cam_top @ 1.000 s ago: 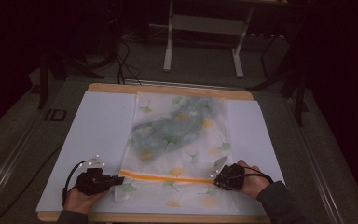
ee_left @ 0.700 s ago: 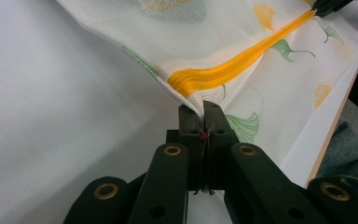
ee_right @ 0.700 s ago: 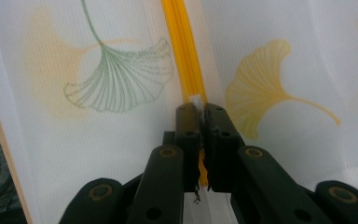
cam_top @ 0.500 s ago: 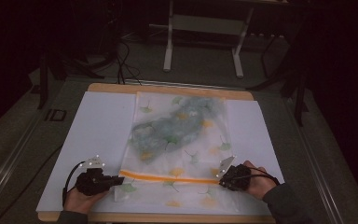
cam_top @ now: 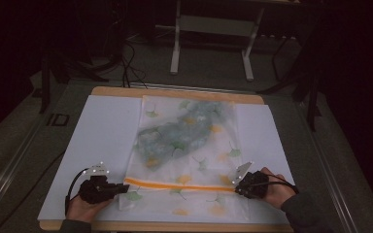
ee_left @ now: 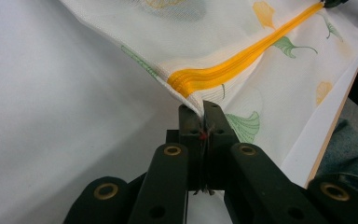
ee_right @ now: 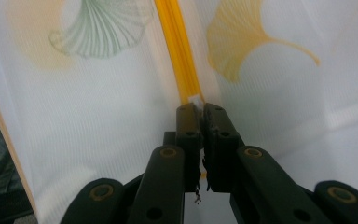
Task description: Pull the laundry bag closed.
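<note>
Mesh laundry bag (cam_top: 184,160) flat on table (cam_top: 97,126); left gripper (ee_left: 200,114) pinching zipper's (cam_top: 175,182) end, right gripper (ee_right: 200,109) clamped on opposite end

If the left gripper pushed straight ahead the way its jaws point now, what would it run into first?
The left gripper is already shut on the mesh bag at the end of the orange zipper. Going straight on, it would likely just bunch that bag fabric along the zipper, toward the right gripper.
</note>
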Action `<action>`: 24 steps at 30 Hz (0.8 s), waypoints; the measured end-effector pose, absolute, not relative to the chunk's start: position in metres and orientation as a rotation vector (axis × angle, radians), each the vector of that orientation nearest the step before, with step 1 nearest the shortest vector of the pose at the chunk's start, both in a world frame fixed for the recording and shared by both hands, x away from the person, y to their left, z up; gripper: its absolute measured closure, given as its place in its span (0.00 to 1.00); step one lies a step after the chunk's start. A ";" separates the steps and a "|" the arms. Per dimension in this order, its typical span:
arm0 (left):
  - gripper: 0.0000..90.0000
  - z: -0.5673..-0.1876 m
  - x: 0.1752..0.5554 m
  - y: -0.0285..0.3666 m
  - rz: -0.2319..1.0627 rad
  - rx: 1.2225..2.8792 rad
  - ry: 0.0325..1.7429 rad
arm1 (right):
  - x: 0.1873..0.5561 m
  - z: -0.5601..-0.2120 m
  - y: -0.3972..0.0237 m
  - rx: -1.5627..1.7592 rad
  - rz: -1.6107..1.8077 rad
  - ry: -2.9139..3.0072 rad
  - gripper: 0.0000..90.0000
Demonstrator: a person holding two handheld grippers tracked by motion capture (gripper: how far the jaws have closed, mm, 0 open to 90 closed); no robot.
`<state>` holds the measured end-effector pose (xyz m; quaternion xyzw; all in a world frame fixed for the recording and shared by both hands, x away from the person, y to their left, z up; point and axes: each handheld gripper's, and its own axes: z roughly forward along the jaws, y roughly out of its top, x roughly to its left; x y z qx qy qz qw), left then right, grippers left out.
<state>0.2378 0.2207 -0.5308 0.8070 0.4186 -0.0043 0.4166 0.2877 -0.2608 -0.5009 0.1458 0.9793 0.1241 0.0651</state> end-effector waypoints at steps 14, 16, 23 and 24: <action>0.88 -0.531 0.234 0.226 0.014 2.026 1.046 | 0.283 -0.503 -0.280 0.561 0.541 2.935 0.84; 0.86 -0.531 0.234 0.226 0.014 2.026 1.046 | 0.284 -0.503 -0.281 0.566 0.560 2.932 0.84; 0.76 -0.528 0.231 0.237 0.145 1.986 1.109 | 0.285 -0.506 -0.295 0.717 0.772 2.850 0.67; 0.76 -0.528 0.231 0.237 0.145 1.986 1.109 | 0.285 -0.506 -0.295 0.717 0.772 2.850 0.67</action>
